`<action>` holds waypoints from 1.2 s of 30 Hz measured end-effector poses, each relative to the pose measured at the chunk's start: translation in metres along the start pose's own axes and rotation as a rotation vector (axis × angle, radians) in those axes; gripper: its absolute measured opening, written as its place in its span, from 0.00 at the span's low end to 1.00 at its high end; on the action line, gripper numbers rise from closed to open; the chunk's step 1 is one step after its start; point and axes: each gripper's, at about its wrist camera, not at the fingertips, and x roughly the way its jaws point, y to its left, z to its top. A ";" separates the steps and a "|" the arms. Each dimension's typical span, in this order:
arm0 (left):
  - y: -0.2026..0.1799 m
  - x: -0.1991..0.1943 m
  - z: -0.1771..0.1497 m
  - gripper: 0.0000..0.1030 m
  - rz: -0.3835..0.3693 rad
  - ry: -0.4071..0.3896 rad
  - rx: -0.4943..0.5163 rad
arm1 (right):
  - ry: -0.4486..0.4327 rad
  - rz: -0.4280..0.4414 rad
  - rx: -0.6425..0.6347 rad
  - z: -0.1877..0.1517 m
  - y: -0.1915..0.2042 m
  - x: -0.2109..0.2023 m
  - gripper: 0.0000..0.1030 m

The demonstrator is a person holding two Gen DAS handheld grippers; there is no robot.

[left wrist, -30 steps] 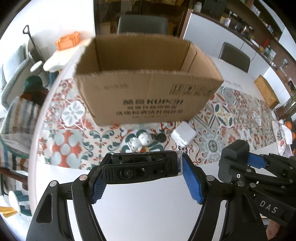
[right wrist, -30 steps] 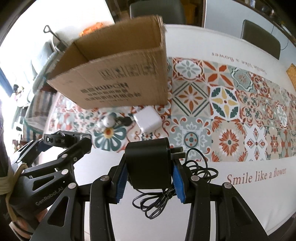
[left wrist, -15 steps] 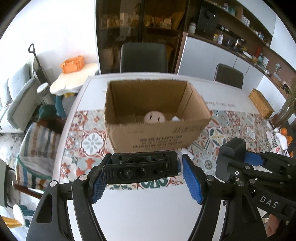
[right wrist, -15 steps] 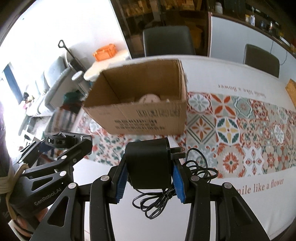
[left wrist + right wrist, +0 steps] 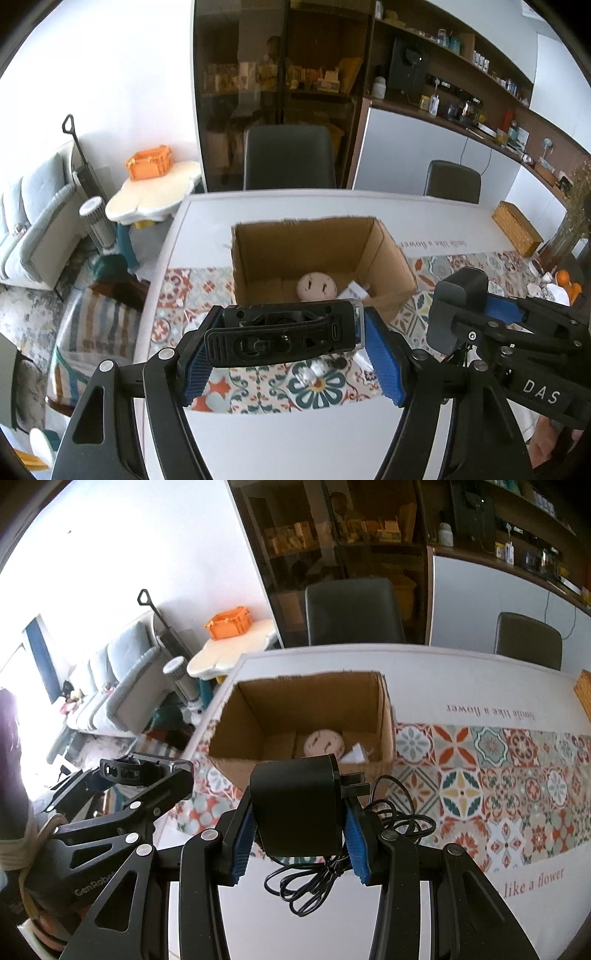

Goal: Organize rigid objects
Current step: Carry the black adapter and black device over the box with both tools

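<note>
Two items carried: black device (image 5: 284, 338) pinched crosswise in left gripper (image 5: 286, 350); black adapter (image 5: 297, 806) clamped by right gripper (image 5: 299, 834), cord (image 5: 332, 867) dangling; both held before cardboard box (image 5: 317, 254), judged for drop-in.

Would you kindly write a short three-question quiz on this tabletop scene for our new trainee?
1. True or false: the cardboard box on the table is open at the top.
2. What does the right gripper hold? A) white cube B) black power adapter with cable C) nothing
3. Name the round item lying inside the box.

Key:
1. True
2. B
3. A round pinkish face-like item; the left gripper grips a black device between its jaws.
</note>
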 end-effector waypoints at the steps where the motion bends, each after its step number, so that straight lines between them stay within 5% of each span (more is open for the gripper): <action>1: 0.001 -0.001 0.004 0.71 0.001 -0.006 0.003 | -0.006 0.001 0.000 0.002 0.001 -0.001 0.42; 17: 0.005 0.011 0.051 0.71 0.015 -0.057 0.037 | -0.082 0.031 0.015 0.045 -0.001 0.006 0.42; 36: 0.017 0.071 0.080 0.71 0.015 0.032 0.007 | -0.062 0.008 -0.005 0.089 -0.007 0.051 0.42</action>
